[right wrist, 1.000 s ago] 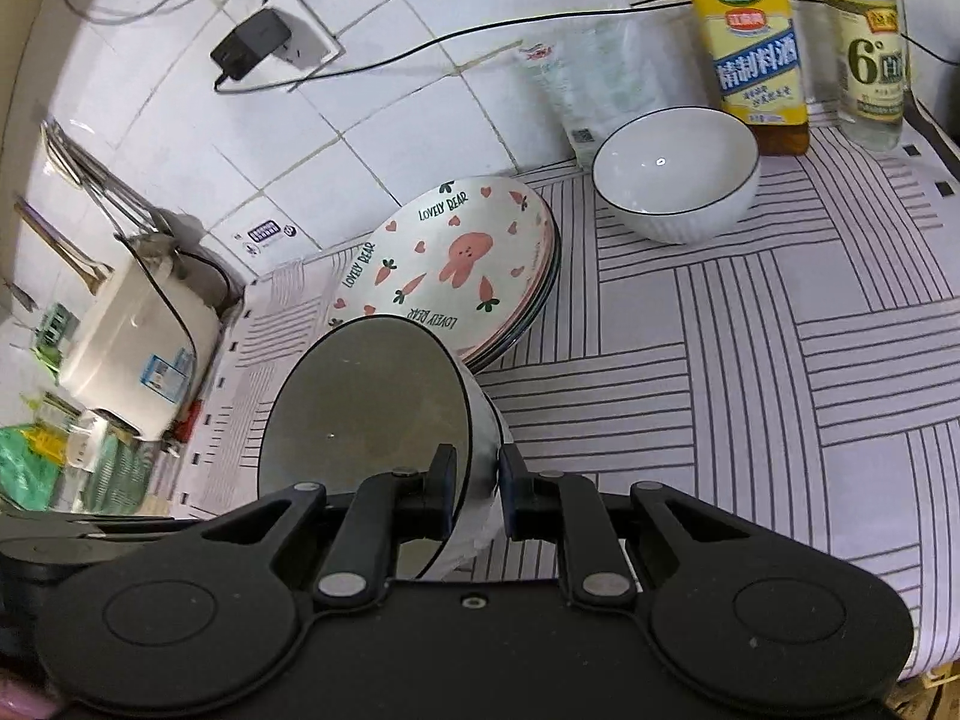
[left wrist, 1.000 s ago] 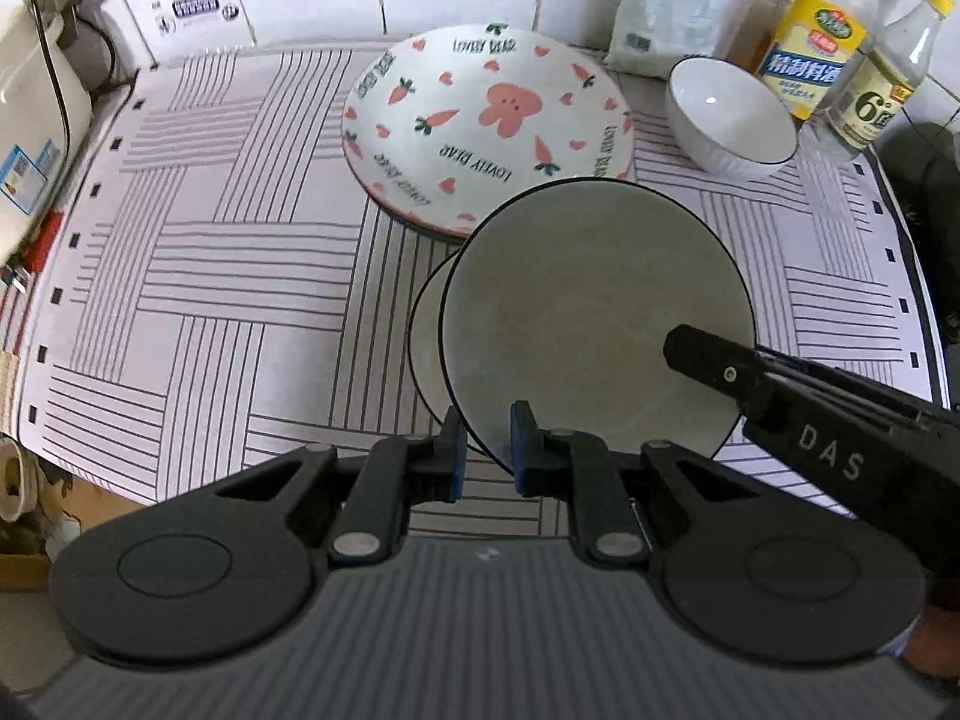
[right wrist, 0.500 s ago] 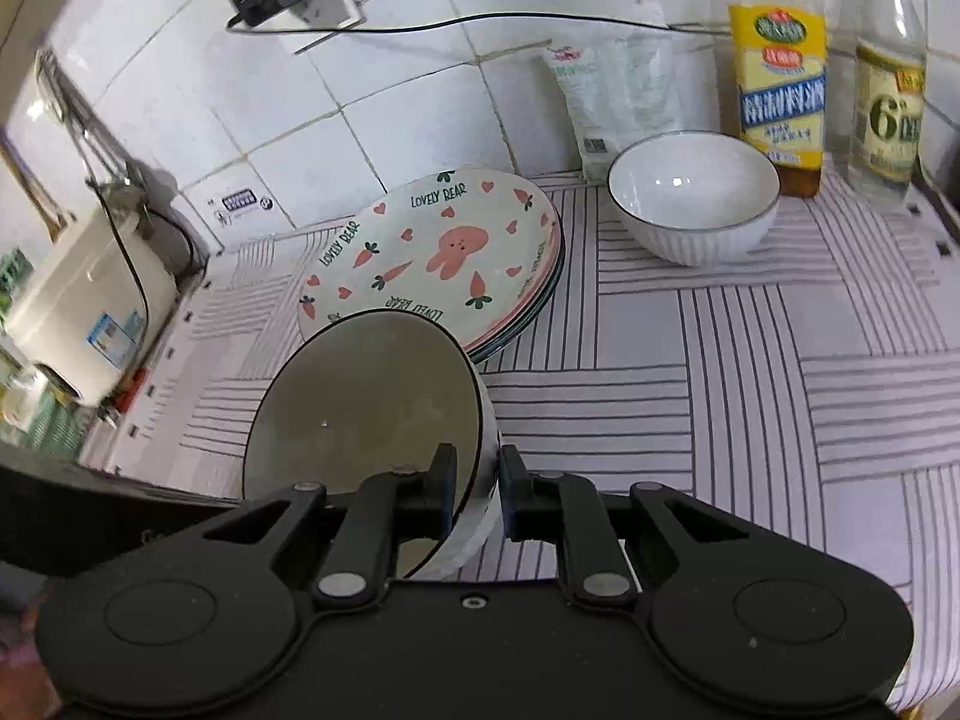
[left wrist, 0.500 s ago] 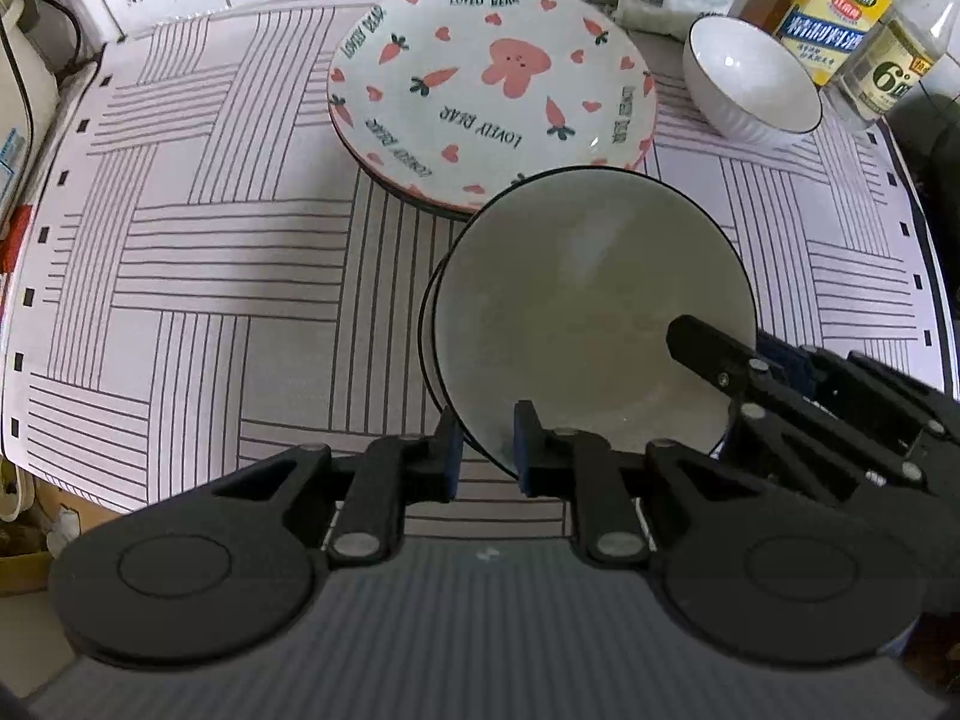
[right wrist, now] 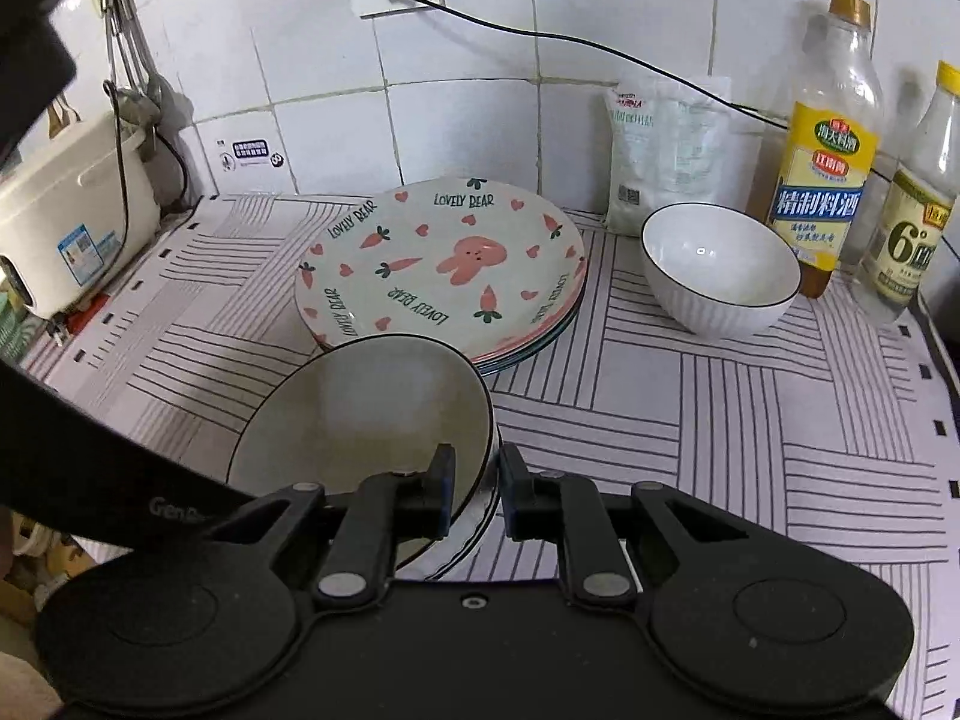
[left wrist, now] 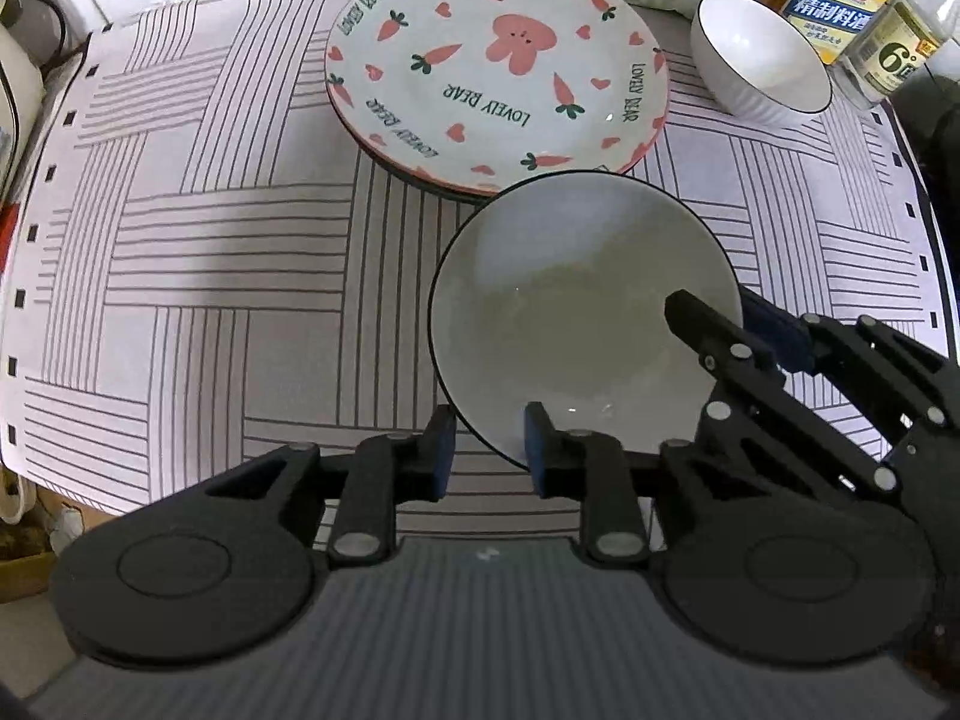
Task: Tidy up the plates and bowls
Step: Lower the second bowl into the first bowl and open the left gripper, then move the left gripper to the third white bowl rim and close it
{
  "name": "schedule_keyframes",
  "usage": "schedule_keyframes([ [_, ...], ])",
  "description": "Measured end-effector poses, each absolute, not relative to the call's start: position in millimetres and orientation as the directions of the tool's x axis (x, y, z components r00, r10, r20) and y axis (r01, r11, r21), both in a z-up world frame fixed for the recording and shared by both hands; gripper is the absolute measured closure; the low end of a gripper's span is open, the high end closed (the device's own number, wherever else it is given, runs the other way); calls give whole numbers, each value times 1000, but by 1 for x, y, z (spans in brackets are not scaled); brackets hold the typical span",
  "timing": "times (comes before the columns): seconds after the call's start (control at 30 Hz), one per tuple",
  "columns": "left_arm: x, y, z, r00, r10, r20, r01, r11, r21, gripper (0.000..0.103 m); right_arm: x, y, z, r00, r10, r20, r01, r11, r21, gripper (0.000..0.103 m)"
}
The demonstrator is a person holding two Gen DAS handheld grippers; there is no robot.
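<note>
A kitchen counter runs along a white tiled wall, covered by a white mat point(left wrist: 240, 252) printed with blocks of thin dark lines. At the back, a stack of plates point(right wrist: 444, 276) sits with a cartoon rabbit and carrot plate marked "Lovely Bear" on top. To its right stands a single white ribbed bowl point(right wrist: 720, 276) with a dark rim. Behind it are a white packet point(right wrist: 666, 156) and two bottles point(right wrist: 828, 180). A white rice cooker point(right wrist: 66, 222) stands at the far left.

In front of the plates, nearer the person, a white bowl with a dark rim point(left wrist: 576, 312) rests inside a second, matching one; the right wrist view shows two rims nested together, just beside the plate stack.

The left gripper point(left wrist: 485, 447) straddles the near rim of the top bowl. Its jaws have just been opening, and a gap now shows between the left pad and the rim, so it appears to have let go. The right gripper point(right wrist: 474, 492) is clamped on the bowls' wall at the right side, one finger inside and one outside.

Progress, as a judgement: the plates look already gathered into one stack, and two bowls are now nested. What seems left is releasing the right grip and bringing the lone bowl at the back together with this pair.
</note>
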State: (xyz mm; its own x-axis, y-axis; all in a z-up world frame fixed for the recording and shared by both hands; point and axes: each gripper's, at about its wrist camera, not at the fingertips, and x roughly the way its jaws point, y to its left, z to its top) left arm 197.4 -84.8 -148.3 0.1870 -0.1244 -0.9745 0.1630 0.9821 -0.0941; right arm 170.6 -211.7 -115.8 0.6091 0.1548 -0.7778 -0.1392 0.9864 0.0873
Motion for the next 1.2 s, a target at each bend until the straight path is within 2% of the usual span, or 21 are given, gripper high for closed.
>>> schedule_keyframes([
  [0.13,196,-88,-136,203,-108,-973,193,979,-68,60,169,-216,-111,616,161,-771,-130,986,102,81],
  [0.23,192,-91,-127,202,-110,-973,226,972,-63,55,164,-228,-102,622,189,-760,-117,982,148,72],
  [0.5,180,-107,-97,231,-144,-962,287,955,-74,52,149,-262,-76,652,233,-721,-104,970,220,58],
  [0.63,179,-119,-79,239,-195,-951,324,940,-111,49,146,-279,-63,649,246,-720,-119,967,223,58],
  [0.83,188,-141,-57,310,-209,-927,359,929,-89,46,148,-308,-38,660,255,-707,-115,964,240,57],
  [1.0,206,-158,-51,342,-208,-917,357,931,-78,44,161,-336,-31,677,260,-688,-112,961,253,43],
  [1.13,227,-169,-53,350,-196,-916,330,941,-75,44,178,-350,-36,673,270,-689,-122,959,257,39],
  [1.2,238,-174,-56,351,-190,-917,319,945,-73,43,187,-355,-41,671,276,-688,-122,956,265,34],
])
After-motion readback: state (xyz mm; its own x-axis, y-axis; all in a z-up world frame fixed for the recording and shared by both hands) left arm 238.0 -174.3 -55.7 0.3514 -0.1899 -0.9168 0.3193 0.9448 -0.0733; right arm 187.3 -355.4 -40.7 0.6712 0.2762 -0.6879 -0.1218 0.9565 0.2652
